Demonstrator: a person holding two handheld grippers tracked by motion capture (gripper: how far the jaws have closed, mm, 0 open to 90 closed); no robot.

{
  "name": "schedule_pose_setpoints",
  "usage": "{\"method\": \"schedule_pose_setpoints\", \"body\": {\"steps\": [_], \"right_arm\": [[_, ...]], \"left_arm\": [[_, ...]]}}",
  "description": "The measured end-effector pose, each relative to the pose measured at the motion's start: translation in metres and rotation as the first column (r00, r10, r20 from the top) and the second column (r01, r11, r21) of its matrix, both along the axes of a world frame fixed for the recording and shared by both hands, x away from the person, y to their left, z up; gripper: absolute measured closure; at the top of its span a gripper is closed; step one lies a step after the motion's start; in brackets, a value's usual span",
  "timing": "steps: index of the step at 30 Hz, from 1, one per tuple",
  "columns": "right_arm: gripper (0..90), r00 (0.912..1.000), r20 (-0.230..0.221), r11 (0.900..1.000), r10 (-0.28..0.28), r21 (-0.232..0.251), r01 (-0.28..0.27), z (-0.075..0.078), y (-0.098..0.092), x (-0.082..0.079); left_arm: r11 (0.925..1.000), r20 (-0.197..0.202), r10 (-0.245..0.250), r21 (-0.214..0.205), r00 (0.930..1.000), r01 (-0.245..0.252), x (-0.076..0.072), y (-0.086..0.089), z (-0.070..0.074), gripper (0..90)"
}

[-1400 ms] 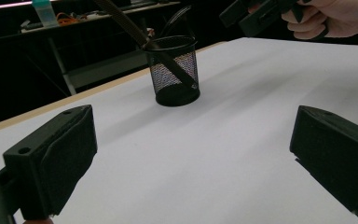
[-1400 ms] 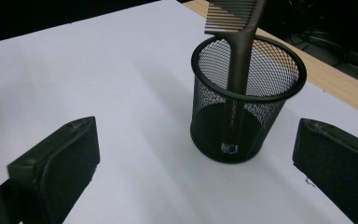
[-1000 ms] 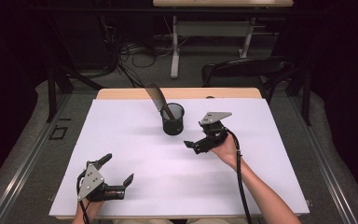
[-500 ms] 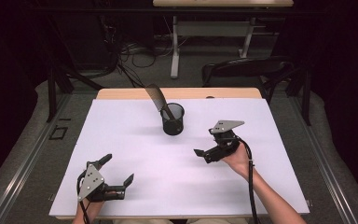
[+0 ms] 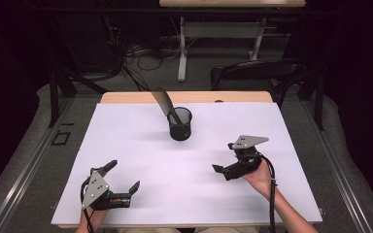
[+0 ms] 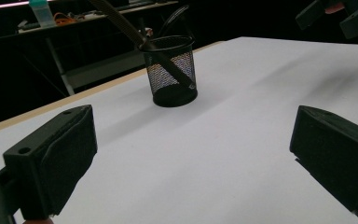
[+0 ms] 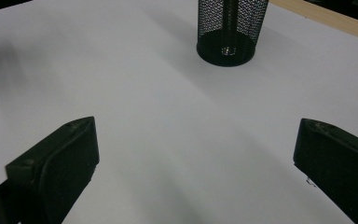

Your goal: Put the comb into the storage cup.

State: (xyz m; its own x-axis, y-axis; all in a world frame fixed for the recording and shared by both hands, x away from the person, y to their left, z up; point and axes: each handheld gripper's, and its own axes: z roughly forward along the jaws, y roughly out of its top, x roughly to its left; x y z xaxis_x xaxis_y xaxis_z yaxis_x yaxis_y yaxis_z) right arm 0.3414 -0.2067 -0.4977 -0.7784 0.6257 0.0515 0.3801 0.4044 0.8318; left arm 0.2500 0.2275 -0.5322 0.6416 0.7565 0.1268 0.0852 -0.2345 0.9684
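I have the white rectangular worktop (image 5: 141, 141) bare but for one thing; the black wire-mesh pen cup (image 5: 180, 124) stands upright near the middle of its far edge, with a long dark flat comb (image 5: 161, 99) leaning out of it toward the far left corner, its lower end down inside the mesh; what else is in the cup I cannot tell. My right gripper (image 5: 228, 169) hangs above the sheet toward the right edge, jaws spread wide and empty, pointing back across the worktop at the cup; my left gripper (image 5: 125, 186) sits close to the near edge by the left corner, also spread wide with nothing between the jaws. The cup looks light and tall for its base, so I judge tipping the main risk; a jaw brushing the rim or the leaning comb on the way in could lever it over, since the comb overhangs well past the rim. A pull on the comb along its slant, with the cup unsteadied, might drag the cup toward the far edge; the trailing cable on the right gripper could also snag.
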Motion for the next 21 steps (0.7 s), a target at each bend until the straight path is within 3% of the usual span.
{"method": "schedule_pose_setpoints", "body": {"steps": [21], "right_arm": [[0.0, 0.9988, 0.013, 0.9983, -0.046, -0.035, 0.047, -0.005, -0.026, -0.031]], "left_arm": [[1.0, 0.001, 0.003, 0.003, 1.0, -0.003, 0.0, 0.001, 0.0, 0.6]]}}
